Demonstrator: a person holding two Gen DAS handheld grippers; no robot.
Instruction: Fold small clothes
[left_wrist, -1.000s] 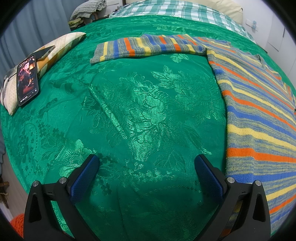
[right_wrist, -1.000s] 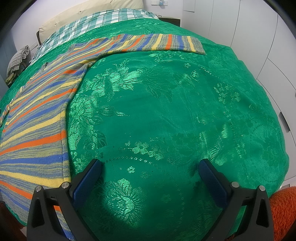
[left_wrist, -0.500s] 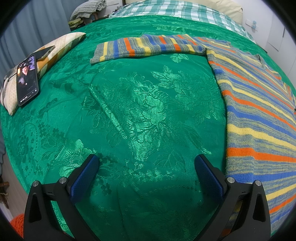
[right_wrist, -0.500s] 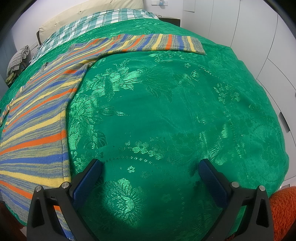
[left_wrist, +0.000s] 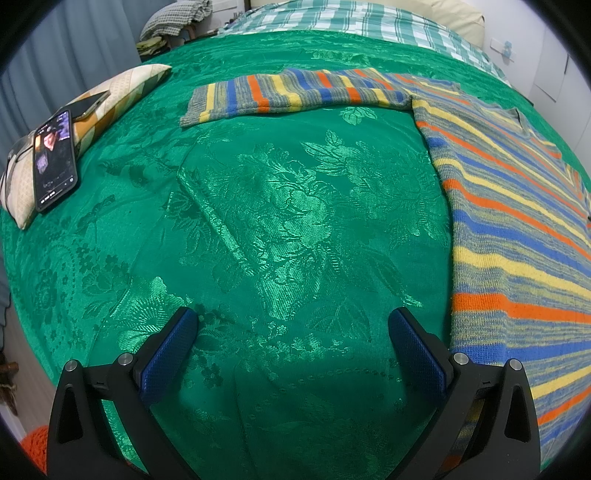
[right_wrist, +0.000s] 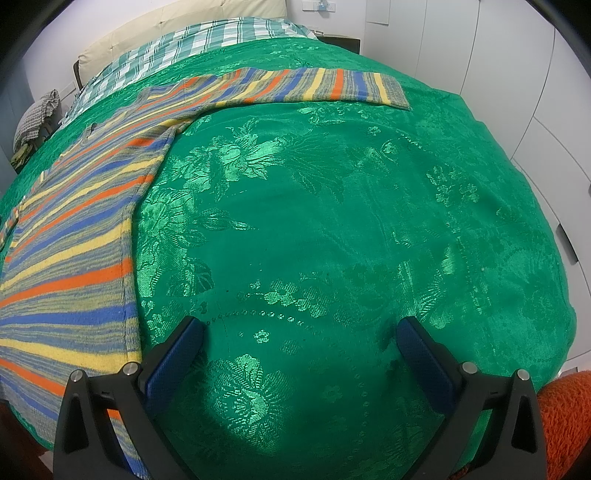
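We see a bed (left_wrist: 280, 206) under a green floral cover, with our striped sweater (left_wrist: 517, 236) spread flat across it, sleeves stretched out sideways. A phone (left_wrist: 53, 162) rests on a small cushion (left_wrist: 122, 92). Our left hand-held gripper (left_wrist: 291, 325) and right hand-held gripper (right_wrist: 301, 332) hover with fingers apart, empty.

A bed with a green floral damask bedspread (left_wrist: 280, 221) fills the field ahead of the tool. Beyond lie a checked sheet (left_wrist: 354, 22) and cream headboard (right_wrist: 177, 22). White wardrobe doors (right_wrist: 517, 74) stand right; a grey curtain (left_wrist: 74, 48) hangs left.
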